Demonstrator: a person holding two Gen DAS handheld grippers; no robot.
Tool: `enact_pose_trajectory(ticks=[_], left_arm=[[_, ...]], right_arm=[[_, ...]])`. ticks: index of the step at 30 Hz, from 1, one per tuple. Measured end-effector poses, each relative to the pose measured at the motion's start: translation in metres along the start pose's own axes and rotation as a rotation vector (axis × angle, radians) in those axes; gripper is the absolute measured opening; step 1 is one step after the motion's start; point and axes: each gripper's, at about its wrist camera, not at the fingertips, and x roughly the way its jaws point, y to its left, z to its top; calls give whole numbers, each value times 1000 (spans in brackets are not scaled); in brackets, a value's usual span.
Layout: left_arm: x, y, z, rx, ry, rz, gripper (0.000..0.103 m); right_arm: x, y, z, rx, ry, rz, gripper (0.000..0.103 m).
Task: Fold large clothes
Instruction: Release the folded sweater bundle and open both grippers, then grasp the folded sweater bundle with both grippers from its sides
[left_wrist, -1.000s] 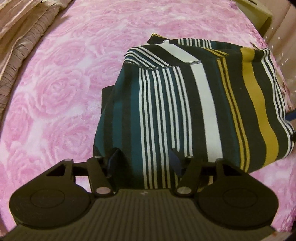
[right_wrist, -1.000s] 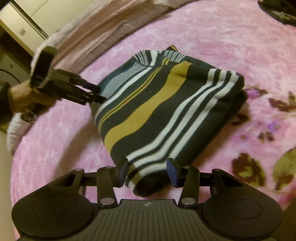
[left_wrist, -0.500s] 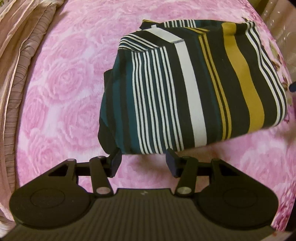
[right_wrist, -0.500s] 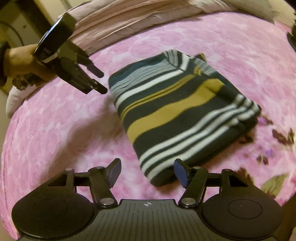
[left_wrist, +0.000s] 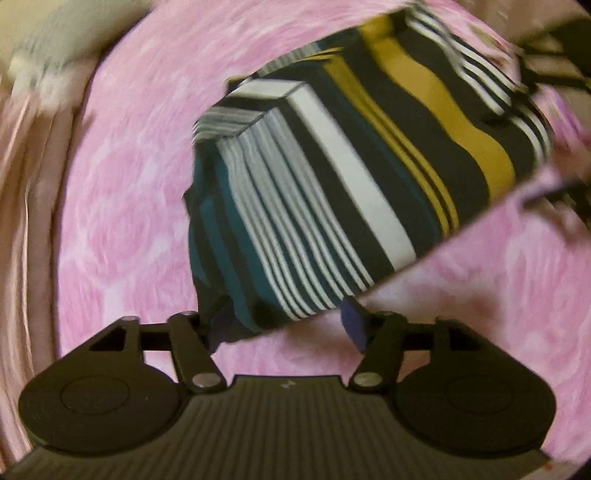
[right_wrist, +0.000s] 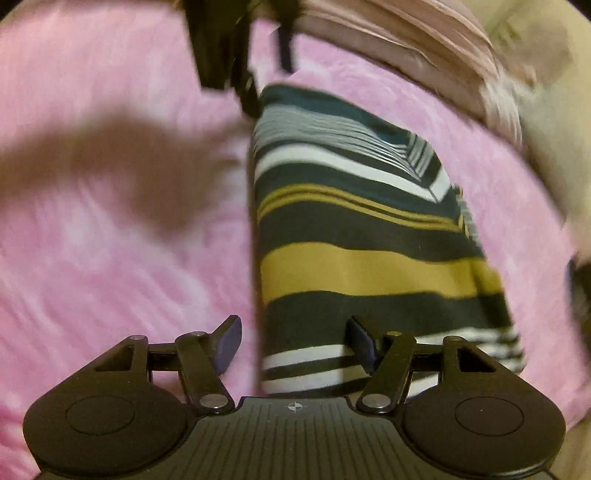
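The folded garment (left_wrist: 332, 177), striped in dark green, white and mustard, lies flat on the pink bed cover (left_wrist: 122, 206). My left gripper (left_wrist: 284, 323) sits at its near corner with the jaws opening. That corner lies loosely between the fingers, and the pads do not press on it. In the right wrist view the garment (right_wrist: 362, 266) runs away from me. My right gripper (right_wrist: 295, 341) is open low over its near left edge, one finger above the cloth and one above the cover. The left gripper (right_wrist: 255, 99) shows at the garment's far corner. Both views are blurred.
Beige ribbed bedding (left_wrist: 26, 192) borders the pink cover on the left of the left wrist view and lies along the top right of the right wrist view (right_wrist: 406, 40). A broad shadow (right_wrist: 122, 173) falls on the cover beside the garment. Dark blurred shapes (left_wrist: 554, 74) cross the upper right.
Both grippers widened and drew off the cloth. The left one rolled and now sits at the garment's corner. The right one swung round and sank to the garment's side edge.
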Motion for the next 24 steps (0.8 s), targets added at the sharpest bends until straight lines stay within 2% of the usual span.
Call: enact_pose_trajectory(ticks=[1, 2, 3, 6, 7, 10, 13, 16, 18, 21, 23, 24], left_arm=[[-2, -9, -3, 60, -38, 14, 76], [-3, -17, -6, 117, -71, 28, 85], [-3, -27, -9, 195, -104, 49, 90], [4, -53, -14, 392, -143, 87, 90], [7, -59, -14, 440, -149, 95, 90], [17, -74, -12, 568, -170, 155, 90], [25, -80, -3, 617, -194, 212, 89], [33, -88, 8, 639, -206, 234, 76], [37, -98, 15, 654, -187, 231, 49], [40, -98, 20, 644, -162, 198, 34], [36, -93, 20, 626, -159, 199, 29], [33, -90, 17, 613, -160, 198, 28]], right_arm=[[6, 6, -2, -55, 7, -39, 60], [12, 11, -5, -111, 13, -79, 60], [15, 11, -8, -143, 21, -102, 56], [6, -8, -11, -90, -1, -47, 36], [-1, -18, -9, -72, -10, -30, 34], [-28, -48, 0, -19, -27, 11, 31], [-49, -82, 5, 39, -31, 53, 31], [-60, -102, 0, 74, -21, 66, 31], [-60, -103, -10, 61, -5, 65, 31], [-60, -96, -19, 51, 0, 62, 33], [-58, -87, -21, 37, 3, 38, 37], [-57, -80, -22, 27, 4, 15, 43]])
